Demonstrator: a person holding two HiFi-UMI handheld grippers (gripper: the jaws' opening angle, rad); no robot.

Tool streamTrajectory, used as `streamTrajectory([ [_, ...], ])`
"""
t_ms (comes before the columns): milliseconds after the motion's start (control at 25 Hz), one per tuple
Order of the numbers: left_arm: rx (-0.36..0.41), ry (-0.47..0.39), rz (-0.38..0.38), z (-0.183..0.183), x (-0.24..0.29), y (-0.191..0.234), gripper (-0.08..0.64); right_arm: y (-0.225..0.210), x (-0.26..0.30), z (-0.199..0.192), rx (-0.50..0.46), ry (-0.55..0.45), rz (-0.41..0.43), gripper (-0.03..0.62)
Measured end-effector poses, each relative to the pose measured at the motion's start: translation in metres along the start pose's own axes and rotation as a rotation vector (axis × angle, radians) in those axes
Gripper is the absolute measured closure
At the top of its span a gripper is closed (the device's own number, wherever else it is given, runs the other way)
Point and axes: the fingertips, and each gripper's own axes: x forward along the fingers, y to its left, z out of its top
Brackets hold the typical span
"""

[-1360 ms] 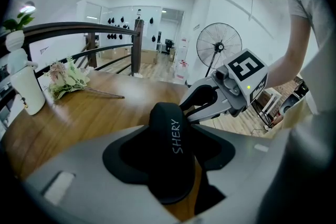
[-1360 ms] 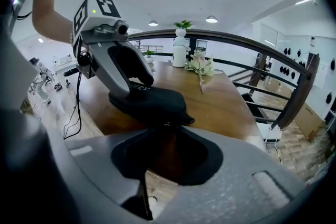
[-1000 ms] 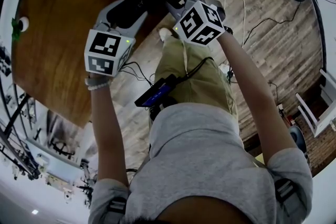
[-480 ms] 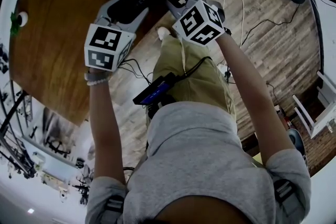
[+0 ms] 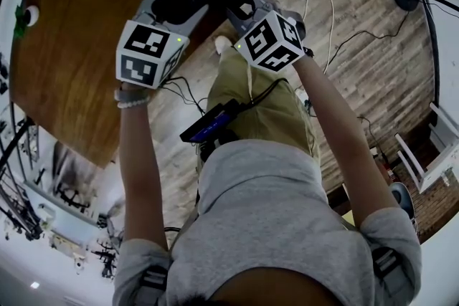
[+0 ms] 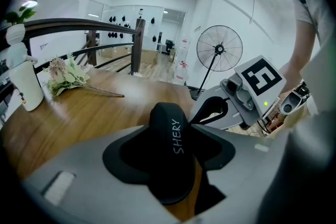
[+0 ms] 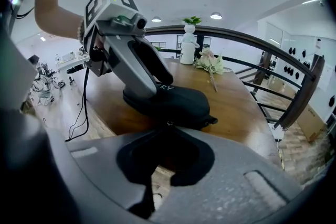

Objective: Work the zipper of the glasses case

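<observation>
Counter: wood counter (image 7: 236,107) with a railing (image 7: 236,34) behind it; we work at its near edge.
Case: the black case (image 7: 178,105) lies on that edge. We judge it a light, semi-stiff shell that may slide, so we hold the body and tug only along the seam.
Left claw: the left claw (image 6: 169,136) is clamped across the case's end.
Right claw: the right claw (image 7: 167,131) has its jaws together, tips at the case's near seam. What they pinch, we cannot tell.

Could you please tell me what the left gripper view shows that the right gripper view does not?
Only the left gripper view: the standing fan and the right hand-held gripper. Only the right gripper view: the left hand-held gripper, clamped on the glasses case. Both: that case, the wooden table, the flowers and the railing.
</observation>
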Motion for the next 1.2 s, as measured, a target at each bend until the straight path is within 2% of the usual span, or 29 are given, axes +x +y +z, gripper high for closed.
streamTrajectory([
  [320,-0.004,-0.006,-0.011,0.002,0.003,-0.001,0.307,0.028,0.004,0.004,0.008,-0.019,0.021,0.588],
  [560,-0.002,-0.006,-0.008,0.004,0.005,-0.002,0.307,0.053,0.010,0.012,-0.024,-0.036,0.061,0.588],
  [800,-0.002,-0.007,-0.012,0.005,0.004,-0.004,0.305,0.079,0.017,0.023,0.016,-0.070,0.092,0.586],
  [1200,0.019,-0.034,0.007,0.006,0.003,-0.007,0.305,0.086,0.021,0.025,0.017,-0.086,0.107,0.579],
])
